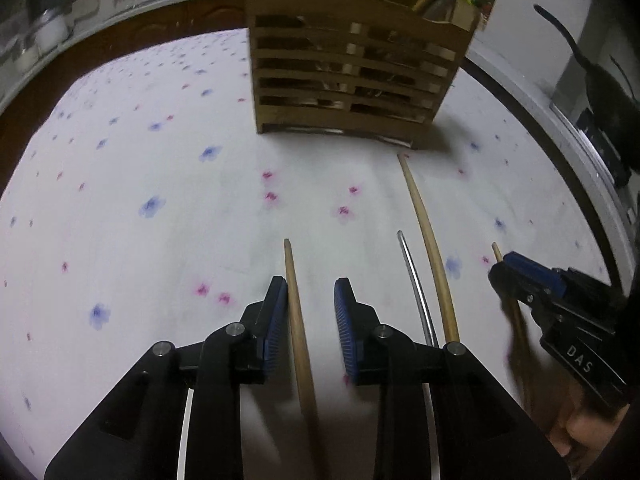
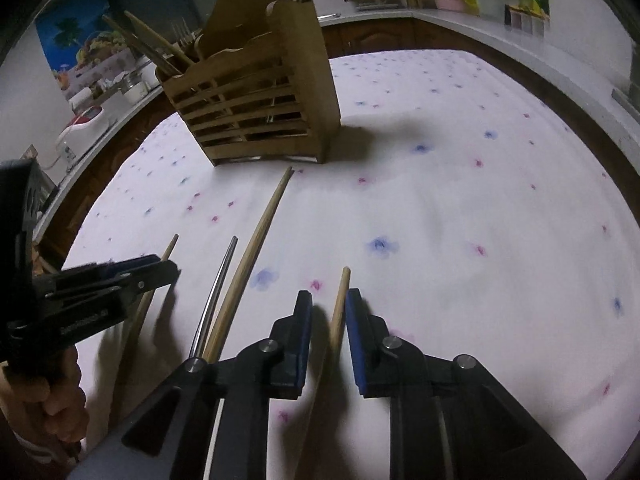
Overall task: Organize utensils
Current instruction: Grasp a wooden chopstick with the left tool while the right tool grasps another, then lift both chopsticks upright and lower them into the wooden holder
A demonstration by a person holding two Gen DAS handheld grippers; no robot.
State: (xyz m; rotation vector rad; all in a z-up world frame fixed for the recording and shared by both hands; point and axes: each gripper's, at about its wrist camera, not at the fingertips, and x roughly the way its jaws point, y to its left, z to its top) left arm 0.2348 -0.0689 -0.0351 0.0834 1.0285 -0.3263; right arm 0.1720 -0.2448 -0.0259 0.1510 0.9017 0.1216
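Your left hand-held gripper (image 1: 311, 312): released, a wooden chopstick (image 1: 298, 320) between its pads.
Your right hand-held gripper (image 2: 329, 320): released around another chopstick (image 2: 338, 320).
Holder (image 1: 348, 76): upright on the counter (image 1: 140, 168).

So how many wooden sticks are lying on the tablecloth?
3. One lies between the left gripper's fingers, one between the right gripper's fingers, and a longer one in between. More stand in the wooden holder.

White flower-print counter (image 1: 160, 184); wooden slatted utensil holder (image 1: 352, 80) upright at upper centre; long wooden chopstick (image 1: 428, 248) and metal chopstick (image 1: 416, 280) lying side by side at lower right.
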